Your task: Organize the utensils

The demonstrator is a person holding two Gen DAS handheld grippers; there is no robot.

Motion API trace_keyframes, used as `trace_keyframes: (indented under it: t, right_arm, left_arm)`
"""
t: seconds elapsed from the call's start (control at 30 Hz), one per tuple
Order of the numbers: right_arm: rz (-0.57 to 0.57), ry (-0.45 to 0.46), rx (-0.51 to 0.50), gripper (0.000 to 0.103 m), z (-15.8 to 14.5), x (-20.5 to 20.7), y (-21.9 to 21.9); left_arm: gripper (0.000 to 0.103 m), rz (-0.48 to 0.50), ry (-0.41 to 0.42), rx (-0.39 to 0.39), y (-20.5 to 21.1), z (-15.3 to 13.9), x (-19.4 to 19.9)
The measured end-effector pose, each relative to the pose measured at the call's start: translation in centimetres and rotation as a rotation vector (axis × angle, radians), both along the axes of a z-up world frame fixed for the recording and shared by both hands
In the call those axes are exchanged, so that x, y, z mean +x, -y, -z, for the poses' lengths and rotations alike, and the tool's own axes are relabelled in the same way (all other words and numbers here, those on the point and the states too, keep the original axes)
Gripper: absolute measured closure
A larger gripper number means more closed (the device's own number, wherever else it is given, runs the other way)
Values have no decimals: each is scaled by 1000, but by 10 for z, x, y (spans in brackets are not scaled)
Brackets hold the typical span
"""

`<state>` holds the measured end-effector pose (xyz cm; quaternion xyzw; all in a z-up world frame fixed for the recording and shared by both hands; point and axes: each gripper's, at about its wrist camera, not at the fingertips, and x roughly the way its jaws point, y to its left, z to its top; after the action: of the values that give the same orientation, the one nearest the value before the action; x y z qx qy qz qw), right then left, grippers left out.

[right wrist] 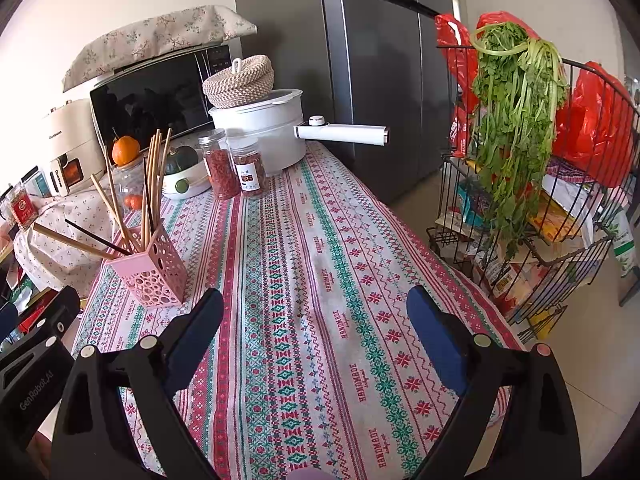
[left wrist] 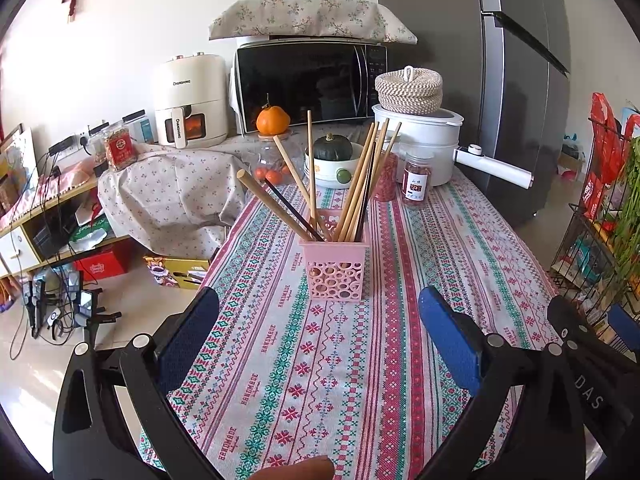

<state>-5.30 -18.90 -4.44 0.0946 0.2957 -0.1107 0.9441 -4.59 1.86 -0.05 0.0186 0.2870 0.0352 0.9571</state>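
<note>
A pink perforated holder (left wrist: 335, 270) stands upright on the patterned tablecloth (left wrist: 304, 360). Several wooden chopsticks (left wrist: 358, 184) and a dark one (left wrist: 294, 210) lean out of it in different directions. My left gripper (left wrist: 318, 320) hovers just in front of the holder, open, with nothing between its blue pads. In the right wrist view the holder (right wrist: 154, 276) sits to the left of my right gripper (right wrist: 316, 312), which is also open and empty above the tablecloth (right wrist: 320, 280). The chopsticks (right wrist: 152, 184) fan out above the holder there.
Behind the holder stand two jars (left wrist: 416, 178), a bowl with a green squash (left wrist: 333, 160), a white pot with a long handle (left wrist: 424, 140) and a microwave (left wrist: 308, 80). A wire rack with greens (right wrist: 516, 120) stands right of the table. Grey fridge (right wrist: 380, 60) at the back.
</note>
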Motion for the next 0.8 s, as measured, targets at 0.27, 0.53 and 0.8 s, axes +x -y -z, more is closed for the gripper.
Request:
trace_keyframes:
  t: [0.27,0.53,0.8]
  right_arm:
    - [-3,-3,0,13,1,0,-1]
    - [-5,-8,1,13,2,1,-1]
    - [1,-12,10,13,2,2,1]
  left_arm:
    - [7,-3,-5,3,-2,2,-1]
    - [7,-3,-5,3,-1,2,1]
    - [28,41,-16,-2,1,8,2]
